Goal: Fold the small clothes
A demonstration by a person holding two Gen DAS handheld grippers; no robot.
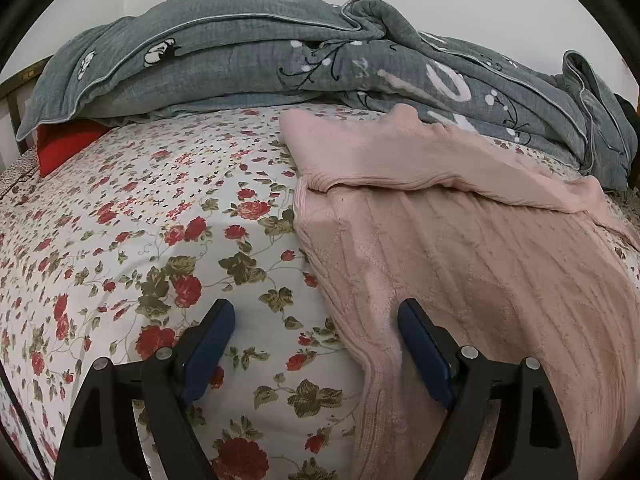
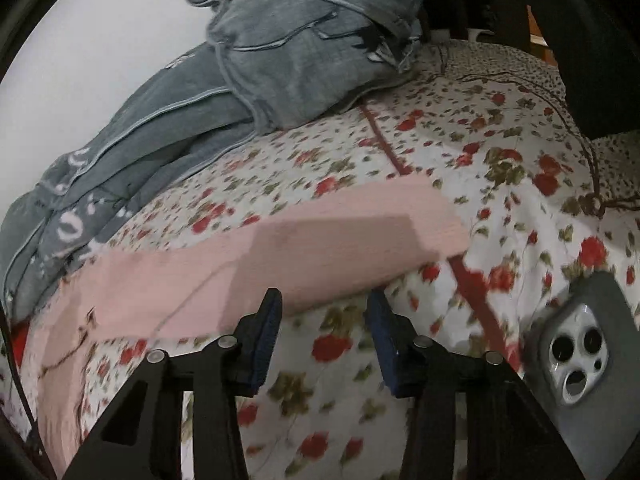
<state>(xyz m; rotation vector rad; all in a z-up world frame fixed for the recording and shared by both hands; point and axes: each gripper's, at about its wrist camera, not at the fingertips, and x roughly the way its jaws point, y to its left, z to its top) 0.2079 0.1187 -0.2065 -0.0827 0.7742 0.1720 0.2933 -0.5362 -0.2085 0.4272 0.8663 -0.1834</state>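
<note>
Pink sweater (image 1: 460, 240) spread flat on the floral bed (image 1: 160, 240), sleeve folded across. Left claw (image 1: 316, 308) spread wide, hovering over its edge. Right claw (image 2: 324, 300) also gaping, holding nothing, near the sleeve (image 2: 320, 232). Phone (image 2: 580, 352) lying alongside.

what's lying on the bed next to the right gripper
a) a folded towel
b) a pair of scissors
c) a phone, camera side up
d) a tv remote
c: in the right wrist view a phone in a grey case lies on the floral bedsheet with its camera lenses facing up, to the right of the open right gripper.
</note>
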